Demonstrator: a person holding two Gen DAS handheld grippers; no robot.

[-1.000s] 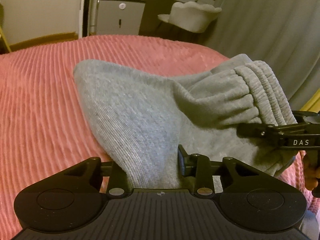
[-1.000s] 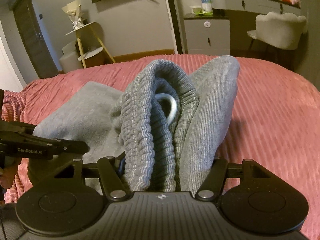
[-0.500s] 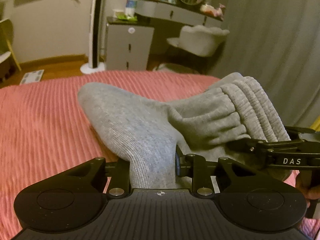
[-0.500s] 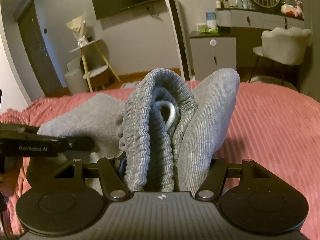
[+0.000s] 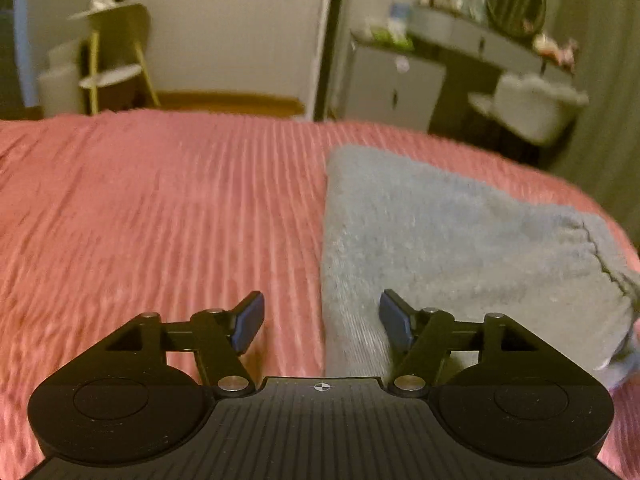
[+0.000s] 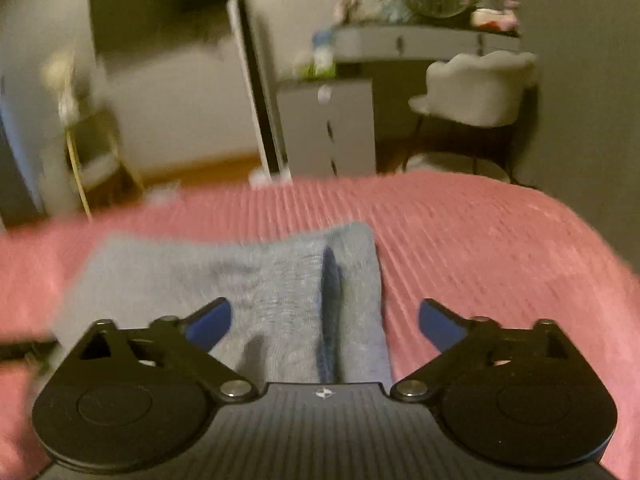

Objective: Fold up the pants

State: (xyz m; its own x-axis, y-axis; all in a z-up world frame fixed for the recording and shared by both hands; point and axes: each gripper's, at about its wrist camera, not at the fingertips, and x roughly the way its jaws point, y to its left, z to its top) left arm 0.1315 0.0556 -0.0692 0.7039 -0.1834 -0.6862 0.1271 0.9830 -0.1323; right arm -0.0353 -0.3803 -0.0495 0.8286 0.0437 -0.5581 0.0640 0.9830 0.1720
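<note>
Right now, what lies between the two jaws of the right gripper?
In the right wrist view, the right gripper has its jaws opening, and the folded grey pants lie between them on the pink bedspread, touched by neither pad.

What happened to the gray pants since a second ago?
Both claws let go. The left claw and right claw were pinching the raised gray pants; now their jaws are opening with nothing gripped, and the pants lie folded flat. The pink bedspread stayed the same.
</note>
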